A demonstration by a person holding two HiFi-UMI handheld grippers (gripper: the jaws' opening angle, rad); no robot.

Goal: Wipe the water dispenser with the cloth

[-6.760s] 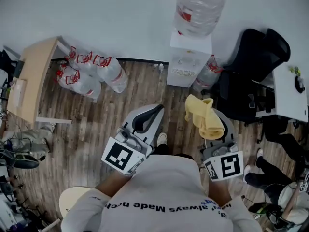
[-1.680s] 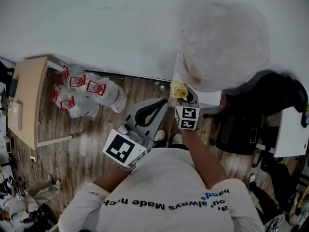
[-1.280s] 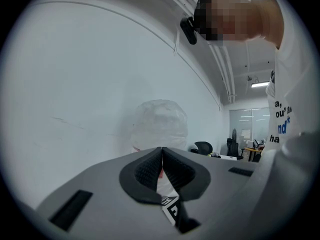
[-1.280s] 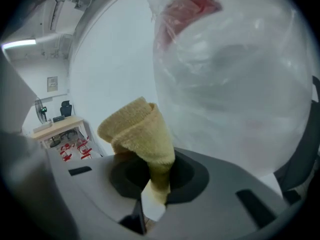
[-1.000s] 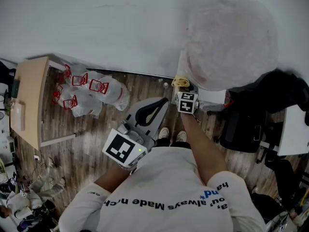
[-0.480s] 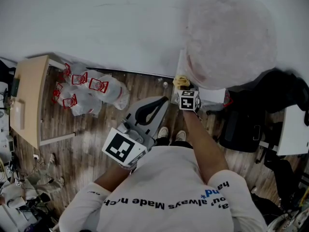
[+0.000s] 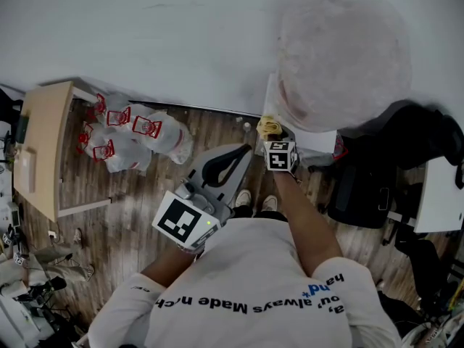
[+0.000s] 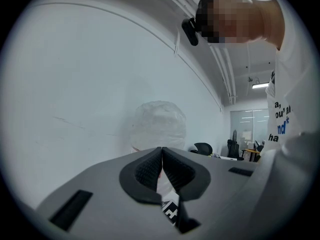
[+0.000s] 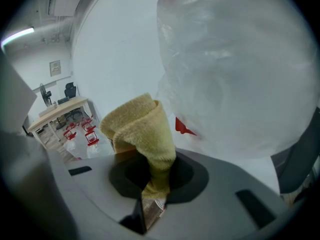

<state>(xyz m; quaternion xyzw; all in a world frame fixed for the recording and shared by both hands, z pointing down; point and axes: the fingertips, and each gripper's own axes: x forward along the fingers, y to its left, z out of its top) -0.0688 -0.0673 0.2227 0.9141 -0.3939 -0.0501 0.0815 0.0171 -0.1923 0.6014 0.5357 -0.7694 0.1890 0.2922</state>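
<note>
Jaws of right gripper (image 9: 156, 184) pinch folded yellow terry cloth (image 9: 142, 129), its bunch sticking out ahead at near-left corner of white water dispenser (image 7: 319, 142) top (beside clear plastic bottle (image 7: 341, 56)). Left gripper (image 8: 161, 156) pressed together, empty, apart from dispenser.

The right gripper (image 7: 275, 136) has carried the cloth (image 7: 269, 126) up to the water dispenser (image 7: 316, 141).

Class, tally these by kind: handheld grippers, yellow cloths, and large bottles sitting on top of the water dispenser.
Grey two-jaw grippers: 2 (left gripper, right gripper)
Yellow terry cloth: 1
Large clear plastic water bottle on the white dispenser: 1
Total: 4
</note>
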